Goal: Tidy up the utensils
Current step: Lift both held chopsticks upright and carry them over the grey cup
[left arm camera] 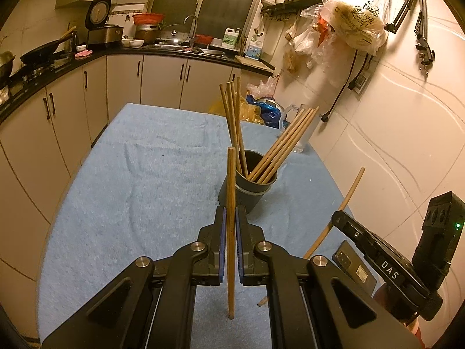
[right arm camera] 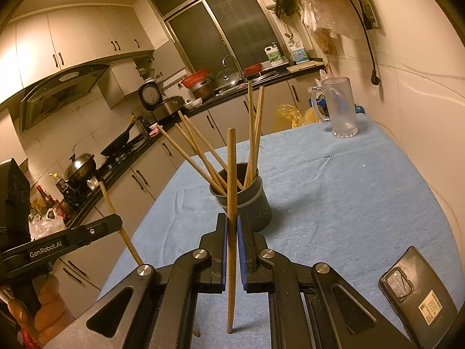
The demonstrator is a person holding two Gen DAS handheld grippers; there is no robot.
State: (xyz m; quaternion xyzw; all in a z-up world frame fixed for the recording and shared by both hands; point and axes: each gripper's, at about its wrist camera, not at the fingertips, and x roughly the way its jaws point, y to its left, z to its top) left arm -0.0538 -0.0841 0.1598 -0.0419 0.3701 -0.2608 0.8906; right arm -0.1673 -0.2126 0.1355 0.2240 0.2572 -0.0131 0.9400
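I see a pale blue towel [left arm camera: 130, 180] with a fuzzy, plain weave over the table. The cup [right arm camera: 255, 206] is dark grey with a lighter grey band around it; the chopsticks [right arm camera: 203, 157] in it are light brown wood. My left gripper [left arm camera: 231, 221] and right gripper [right arm camera: 231, 229] are black with blue pads [right arm camera: 223, 250] and silver pivot pins. The phone [right arm camera: 418, 290] is black with a yellowish label. The mug [right arm camera: 340, 107] is frosted clear glass. Cabinets [left arm camera: 122, 81] are cream with dark handles
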